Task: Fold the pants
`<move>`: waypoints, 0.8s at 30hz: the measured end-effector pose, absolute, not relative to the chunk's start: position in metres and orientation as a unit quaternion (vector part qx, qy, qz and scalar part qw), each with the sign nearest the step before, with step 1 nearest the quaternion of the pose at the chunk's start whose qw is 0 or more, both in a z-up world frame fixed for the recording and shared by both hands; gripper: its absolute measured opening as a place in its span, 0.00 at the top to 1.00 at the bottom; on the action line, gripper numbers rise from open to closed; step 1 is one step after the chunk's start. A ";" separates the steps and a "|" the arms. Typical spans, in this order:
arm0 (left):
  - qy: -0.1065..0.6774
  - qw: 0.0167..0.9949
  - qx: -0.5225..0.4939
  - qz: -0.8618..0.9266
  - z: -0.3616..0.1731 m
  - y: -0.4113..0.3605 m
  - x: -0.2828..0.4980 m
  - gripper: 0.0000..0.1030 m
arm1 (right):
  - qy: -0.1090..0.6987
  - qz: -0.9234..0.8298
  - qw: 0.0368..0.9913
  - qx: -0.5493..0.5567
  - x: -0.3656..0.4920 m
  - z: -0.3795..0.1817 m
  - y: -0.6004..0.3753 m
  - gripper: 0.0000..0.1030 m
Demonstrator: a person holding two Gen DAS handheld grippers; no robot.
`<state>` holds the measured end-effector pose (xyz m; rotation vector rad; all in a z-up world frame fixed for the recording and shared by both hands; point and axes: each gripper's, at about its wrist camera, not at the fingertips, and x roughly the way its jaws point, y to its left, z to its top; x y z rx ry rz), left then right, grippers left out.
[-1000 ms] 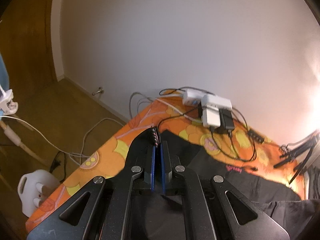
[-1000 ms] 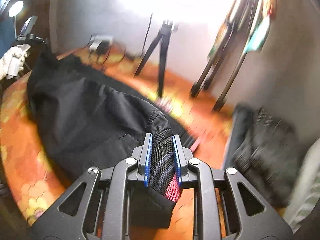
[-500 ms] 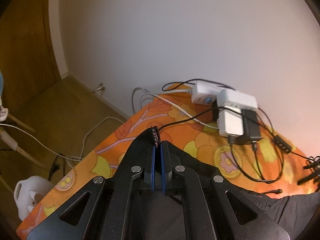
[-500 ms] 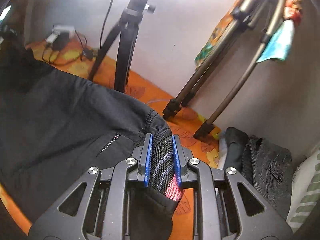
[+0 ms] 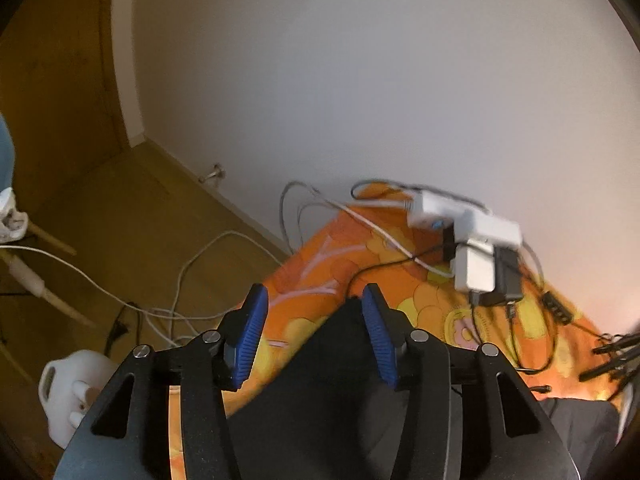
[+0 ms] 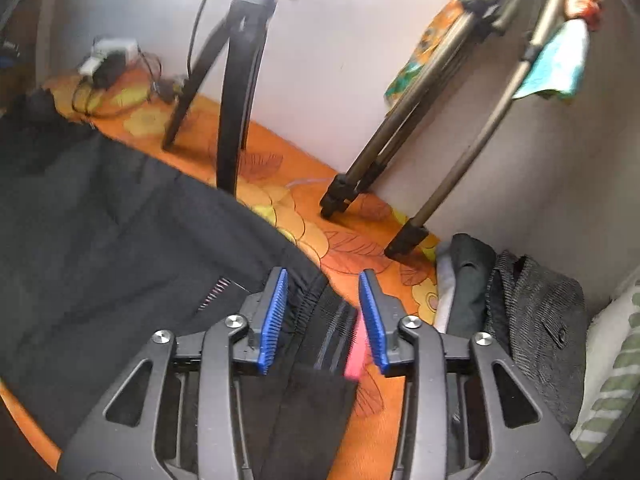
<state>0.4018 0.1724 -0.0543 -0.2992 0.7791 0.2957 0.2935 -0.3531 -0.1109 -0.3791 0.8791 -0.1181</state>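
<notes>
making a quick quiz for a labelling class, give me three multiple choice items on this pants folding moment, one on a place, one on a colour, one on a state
1. Where do the tripod legs stand?
A on the orange bedspread
B on the wooden floor
C on the pants

2. What colour are the pants?
A white
B black
C green

3. How is the right gripper?
A clamped on the waistband
B open, waistband between its jaws
C holding a charger

Key: 1 A, feet rest on floral cloth; 2 B, dark fabric throughout; 3 B, gaps show beside both blue pads.

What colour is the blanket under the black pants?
Orange, with yellow flowers. The blanket shows best in the left wrist view, beside the black pants.
</notes>
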 end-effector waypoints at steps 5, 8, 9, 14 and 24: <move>0.399 0.901 -0.135 0.100 -0.054 0.192 0.370 0.54 | 0.407 -0.001 0.900 -0.155 0.247 -0.080 -0.317 0.57; 0.430 0.892 -0.118 0.074 -0.074 0.193 0.352 0.54 | 0.395 0.038 0.904 -0.156 0.218 -0.066 -0.281 0.53; 0.439 0.889 -0.112 0.069 -0.081 0.193 0.349 0.54 | 0.391 0.051 0.906 -0.155 0.209 -0.063 -0.271 0.53; 0.469 0.873 -0.121 0.064 -0.111 0.193 0.340 0.54 | 0.401 0.138 0.895 -0.140 0.185 -0.055 -0.224 0.53; 0.476 0.872 -0.103 0.058 -0.136 0.177 0.339 0.54 | 0.448 0.256 0.838 -0.179 0.162 -0.095 -0.136 0.53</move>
